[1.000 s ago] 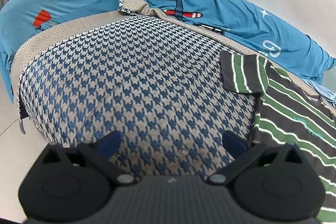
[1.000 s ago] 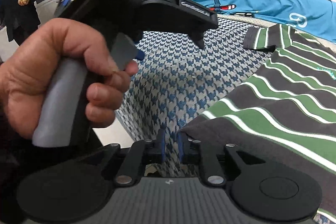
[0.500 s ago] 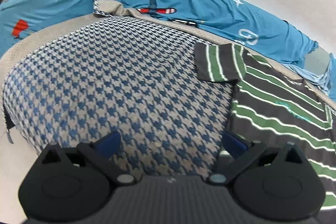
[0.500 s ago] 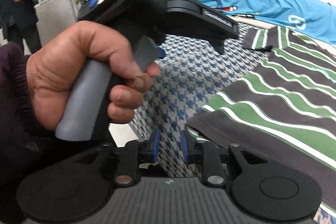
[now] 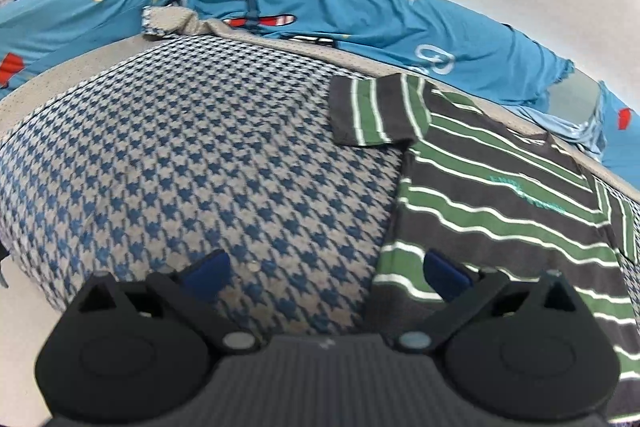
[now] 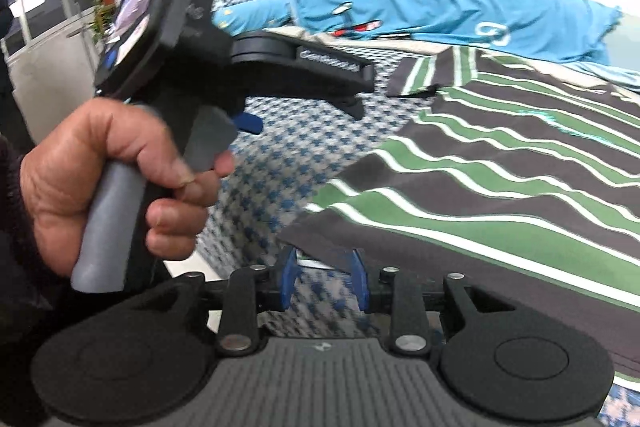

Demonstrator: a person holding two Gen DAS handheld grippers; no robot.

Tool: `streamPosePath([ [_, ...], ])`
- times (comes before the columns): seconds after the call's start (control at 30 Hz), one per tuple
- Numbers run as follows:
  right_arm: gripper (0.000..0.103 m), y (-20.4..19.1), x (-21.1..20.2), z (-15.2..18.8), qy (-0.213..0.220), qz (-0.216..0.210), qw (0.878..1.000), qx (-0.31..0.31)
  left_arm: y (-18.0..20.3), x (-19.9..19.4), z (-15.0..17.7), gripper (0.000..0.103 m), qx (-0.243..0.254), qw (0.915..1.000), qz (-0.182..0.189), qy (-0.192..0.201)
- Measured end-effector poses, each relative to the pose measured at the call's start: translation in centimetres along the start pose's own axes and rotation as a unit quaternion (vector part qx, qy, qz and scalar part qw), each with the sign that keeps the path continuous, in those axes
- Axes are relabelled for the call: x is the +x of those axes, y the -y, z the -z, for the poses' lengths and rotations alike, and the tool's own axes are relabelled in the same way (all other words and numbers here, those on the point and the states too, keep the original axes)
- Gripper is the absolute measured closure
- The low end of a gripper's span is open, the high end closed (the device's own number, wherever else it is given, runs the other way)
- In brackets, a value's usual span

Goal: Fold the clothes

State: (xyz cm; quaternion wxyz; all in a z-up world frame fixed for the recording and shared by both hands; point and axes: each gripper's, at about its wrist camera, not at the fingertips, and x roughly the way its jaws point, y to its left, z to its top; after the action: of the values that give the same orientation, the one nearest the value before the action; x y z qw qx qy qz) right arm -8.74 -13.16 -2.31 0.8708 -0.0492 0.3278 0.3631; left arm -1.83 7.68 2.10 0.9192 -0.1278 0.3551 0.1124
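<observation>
Your right gripper [image 6: 323, 275] is opening w/ nothing between the pads, right at the near corner of the striped shirt [image 6: 500, 195]. Left gripper [image 5: 326, 267] is wide open, empty, straddling the shirt's edge. Shirt's flat on the houndstooth bed [image 5: 200, 155], blue sheet [image 5: 360, 15] behind.

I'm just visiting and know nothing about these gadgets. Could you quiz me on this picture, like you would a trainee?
1. True or false: the striped shirt lies spread flat on the houndstooth cover.
2. Which colour are the shirt's broad stripes: A red, B green, C yellow?
3. What does the hand hold?

Key: 1 true. 2 B. 3 The handle of the left gripper, whose jaws stand wide open with nothing between them.
</observation>
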Motion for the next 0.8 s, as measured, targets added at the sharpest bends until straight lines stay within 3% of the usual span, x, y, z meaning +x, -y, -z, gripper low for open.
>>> streamPosePath([
  [0.3,0.073,3.4,-3.3,0.2,0.018,0.075,0.996,0.045,2.5,0.4,0.5,0.0,0.026,0.9995,0.019,-0.006],
  [0.5,0.073,6.2,-5.6,0.8,0.029,0.135,0.987,0.083,4.3,0.7,0.8,0.0,0.039,0.9987,0.031,-0.01],
  [0.63,0.073,8.1,-8.0,1.5,0.047,0.18,0.975,0.12,5.3,0.9,0.9,0.0,0.047,0.9981,0.037,-0.013],
  [0.8,0.073,10.9,-10.8,2.8,0.06,0.253,0.95,0.17,6.5,1.2,1.2,0.0,0.054,0.9974,0.044,-0.017],
])
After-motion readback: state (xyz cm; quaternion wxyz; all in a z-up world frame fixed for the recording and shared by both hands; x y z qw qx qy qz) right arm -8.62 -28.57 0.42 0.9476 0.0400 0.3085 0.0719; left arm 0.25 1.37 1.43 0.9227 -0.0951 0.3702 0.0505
